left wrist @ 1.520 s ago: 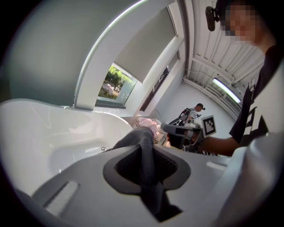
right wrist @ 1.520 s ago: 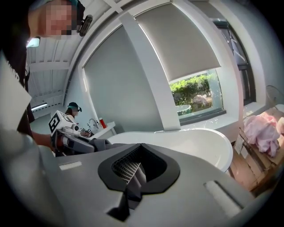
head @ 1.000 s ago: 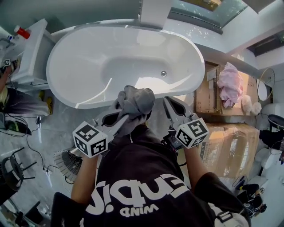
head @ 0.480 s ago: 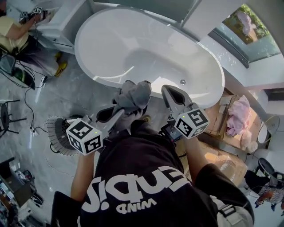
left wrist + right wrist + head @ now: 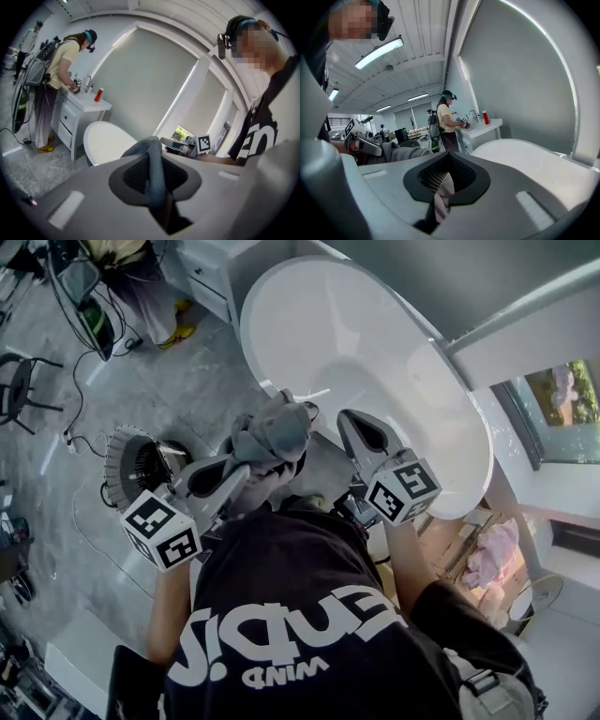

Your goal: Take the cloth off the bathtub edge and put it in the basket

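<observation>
A crumpled grey cloth [image 5: 277, 432] hangs off the floor with my left gripper [image 5: 246, 468] shut on it; in the left gripper view the cloth [image 5: 152, 173] runs as a fold between the jaws. Beside it my right gripper [image 5: 354, 423] is shut and holds nothing that the head view shows; a pale strip sits in its slit in the right gripper view. The white bathtub [image 5: 375, 362] lies ahead and to the right of both grippers. A round ribbed basket [image 5: 131, 460] stands on the floor just left of the left gripper.
Another person works at a white vanity [image 5: 79, 110] beyond the tub's far end. Cables [image 5: 75, 442] and a chair [image 5: 19, 381] are on the grey floor at the left. Cardboard boxes with a pink cloth [image 5: 487, 554] stand at the right.
Both grippers and the view have swung left, away from the tub. The tub has slid to the upper right, and the basket now lies beside the left gripper. The cloth stays gripped.
</observation>
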